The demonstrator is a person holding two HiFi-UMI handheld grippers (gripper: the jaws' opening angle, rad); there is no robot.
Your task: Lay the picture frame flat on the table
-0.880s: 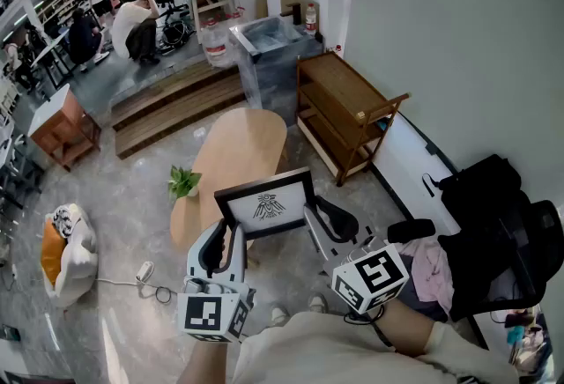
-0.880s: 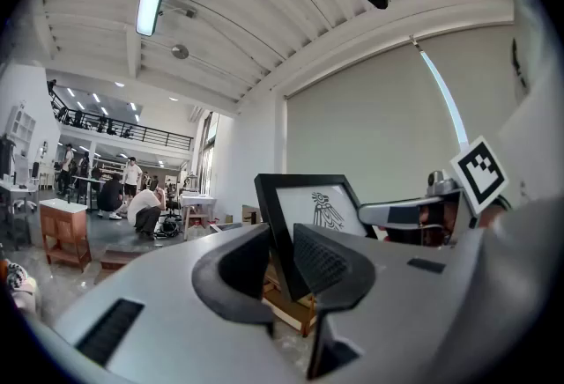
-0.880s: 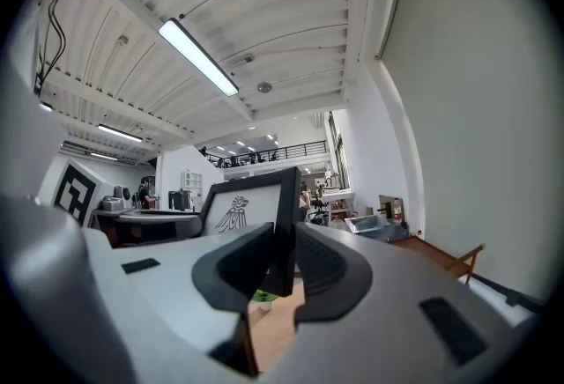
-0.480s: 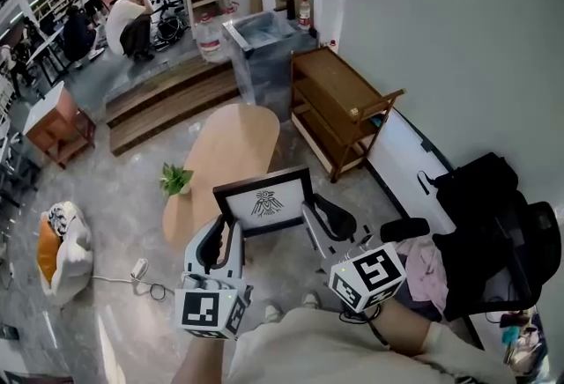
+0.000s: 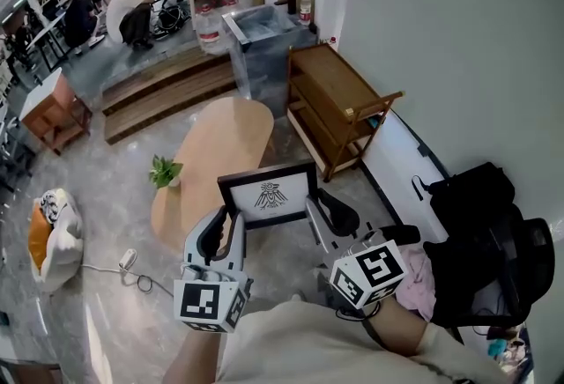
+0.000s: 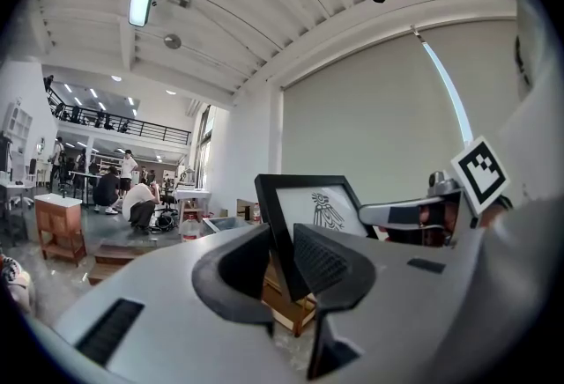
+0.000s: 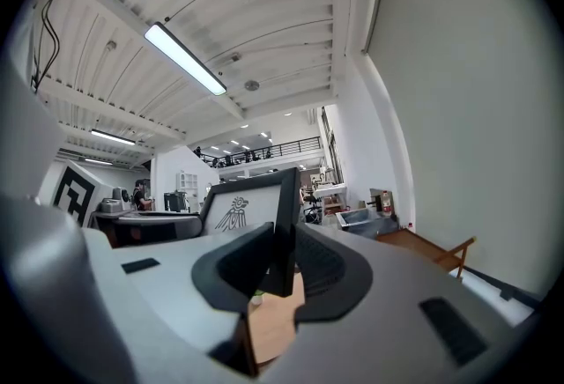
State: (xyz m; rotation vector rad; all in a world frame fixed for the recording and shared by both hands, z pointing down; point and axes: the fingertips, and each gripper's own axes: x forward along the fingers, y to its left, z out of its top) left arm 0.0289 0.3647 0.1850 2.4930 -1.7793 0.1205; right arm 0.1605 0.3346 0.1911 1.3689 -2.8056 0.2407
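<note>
Grips the frame (image 5: 269, 195) at both sides: left gripper (image 5: 225, 228) clamped on the left edge, right gripper (image 5: 322, 210) clamped on the right edge. Holds it upright in the air, face toward the person, seen against the near end of the oval wooden table (image 5: 207, 144). Shows a black border, white sheet and dark bird-like emblem at centre.

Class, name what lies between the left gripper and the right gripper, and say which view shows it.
The picture frame lies there, its side edges gripped by the left gripper and the right gripper; the head view shows it.
</note>
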